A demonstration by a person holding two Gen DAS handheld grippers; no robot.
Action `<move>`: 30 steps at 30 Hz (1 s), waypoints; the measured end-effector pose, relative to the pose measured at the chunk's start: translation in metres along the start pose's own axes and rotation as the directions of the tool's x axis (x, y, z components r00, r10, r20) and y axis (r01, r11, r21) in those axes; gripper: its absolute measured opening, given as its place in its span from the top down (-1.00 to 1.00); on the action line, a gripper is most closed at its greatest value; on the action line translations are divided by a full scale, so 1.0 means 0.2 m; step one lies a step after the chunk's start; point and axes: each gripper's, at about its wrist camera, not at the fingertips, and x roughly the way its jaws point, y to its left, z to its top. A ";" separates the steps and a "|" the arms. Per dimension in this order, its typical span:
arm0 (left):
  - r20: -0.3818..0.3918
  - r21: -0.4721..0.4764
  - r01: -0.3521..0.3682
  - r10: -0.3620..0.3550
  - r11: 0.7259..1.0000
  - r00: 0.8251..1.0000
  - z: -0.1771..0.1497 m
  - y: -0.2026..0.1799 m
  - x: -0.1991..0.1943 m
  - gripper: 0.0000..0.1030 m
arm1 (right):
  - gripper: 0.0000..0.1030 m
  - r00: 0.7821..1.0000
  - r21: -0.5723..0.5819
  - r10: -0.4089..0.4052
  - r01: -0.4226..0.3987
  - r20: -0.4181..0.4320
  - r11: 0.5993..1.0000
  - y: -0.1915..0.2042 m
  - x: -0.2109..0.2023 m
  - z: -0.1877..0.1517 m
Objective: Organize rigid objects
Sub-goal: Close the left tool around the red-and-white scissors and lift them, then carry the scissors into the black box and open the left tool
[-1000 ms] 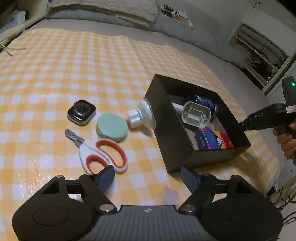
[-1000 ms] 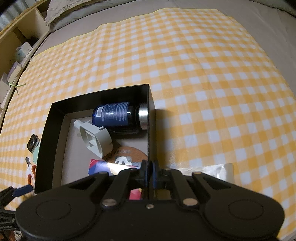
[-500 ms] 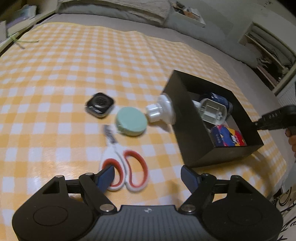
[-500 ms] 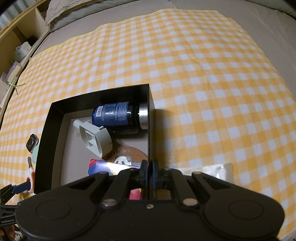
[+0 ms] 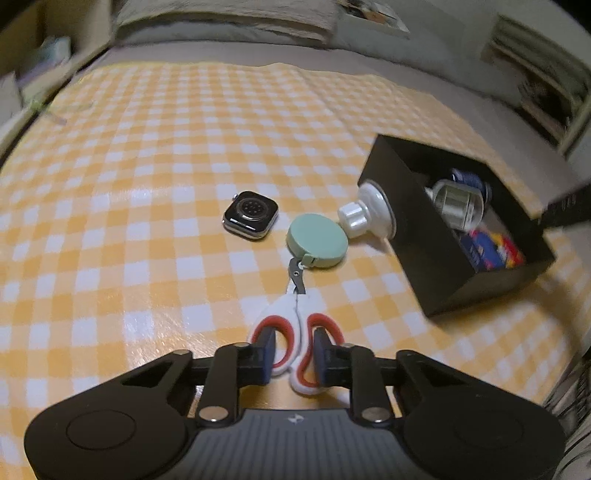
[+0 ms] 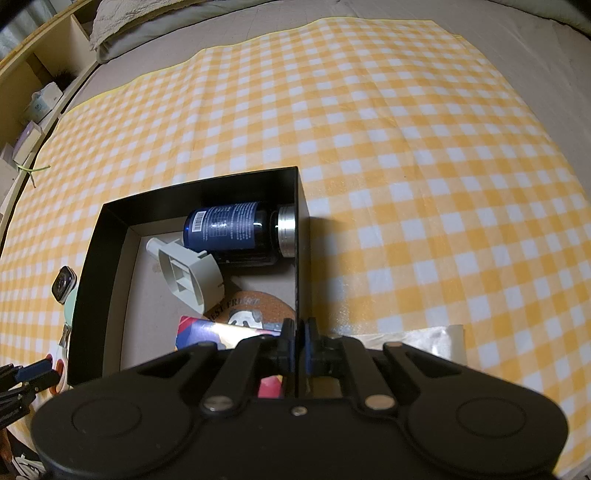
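Observation:
White scissors with red-lined handles point(image 5: 295, 332) lie on the checked cloth, blades pointing away. My left gripper point(image 5: 293, 356) is closing around the handles, a pad on each side, nearly touching. A mint round case point(image 5: 317, 242), a smartwatch body point(image 5: 250, 218) and a white suction knob point(image 5: 364, 218) lie beyond. The black box point(image 5: 417, 236) stands at right. My right gripper point(image 6: 299, 345) is shut on the box's right wall point(image 6: 301, 258). Inside lie a blue bottle point(image 6: 236, 230), a grey plastic part point(image 6: 190, 273), a cork coaster point(image 6: 251, 308) and a colourful packet point(image 6: 207, 330).
Yellow checked cloth point(image 6: 406, 147) covers a bed. Pillows point(image 5: 221, 18) lie at the far end. Shelves point(image 6: 33, 92) stand at the left of the right wrist view. A clear plastic piece point(image 6: 424, 339) lies beside the box's right wall.
My left gripper moved left over the scissors and its fingers narrowed around the handles. My right gripper and the box stayed still.

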 end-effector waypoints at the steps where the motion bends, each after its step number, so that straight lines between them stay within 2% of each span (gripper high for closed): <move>1: 0.000 0.041 -0.019 0.019 0.999 1.000 0.00 -0.03 0.00 0.55 | 0.88 1.000 0.000 0.000 0.000 0.000 1.000 0.00 0.00 0.00; 3: 0.009 0.145 -0.076 0.075 0.986 0.997 -0.02 -0.10 0.02 0.55 | 0.88 1.000 0.000 0.000 0.000 0.000 1.000 0.00 0.00 0.00; 5: 0.023 0.197 -0.103 0.101 0.975 0.995 -0.03 -0.15 0.03 0.57 | 0.88 1.000 0.000 0.000 0.000 0.000 1.000 0.00 0.00 0.00; 8: 0.034 0.232 -0.110 0.105 0.966 0.994 -0.03 -0.17 0.05 0.60 | 0.88 1.000 0.000 0.000 0.000 0.000 1.000 0.00 0.00 0.00; 11: 0.037 0.225 -0.097 0.091 0.970 0.995 -0.02 -0.17 0.06 0.66 | 0.88 1.000 0.001 0.000 0.000 0.000 1.000 0.00 0.00 0.00; 14: 0.037 0.154 -0.072 0.067 0.985 0.997 -0.01 -0.13 0.05 0.67 | 0.88 1.000 0.000 0.000 0.000 0.000 1.000 0.00 0.00 0.00; 17: 0.034 -0.026 0.000 0.001 1.000 0.999 0.02 -0.04 0.03 0.67 | 0.88 1.000 -0.001 -0.001 0.001 0.000 1.000 0.00 0.00 0.00; 19: 0.045 -0.137 0.038 -0.032 0.990 0.998 0.03 0.03 0.01 0.67 | 0.88 1.000 0.000 -0.001 0.001 0.000 1.000 0.00 0.00 0.00; 22: 0.088 -0.231 0.070 -0.051 0.971 0.995 0.05 0.11 -0.02 0.67 | 0.88 1.000 0.000 0.000 0.000 0.000 1.000 0.00 0.00 0.00; 24: 0.118 -0.249 0.073 -0.044 0.966 0.992 0.07 0.12 -0.05 0.67 | 0.88 1.000 0.000 0.000 0.000 0.000 1.000 0.00 0.00 0.00; 30: 0.213 -0.214 0.043 0.004 0.976 0.977 0.15 0.07 -0.14 0.67 | 0.88 1.000 -0.001 -0.001 0.001 0.000 1.000 0.00 0.00 0.00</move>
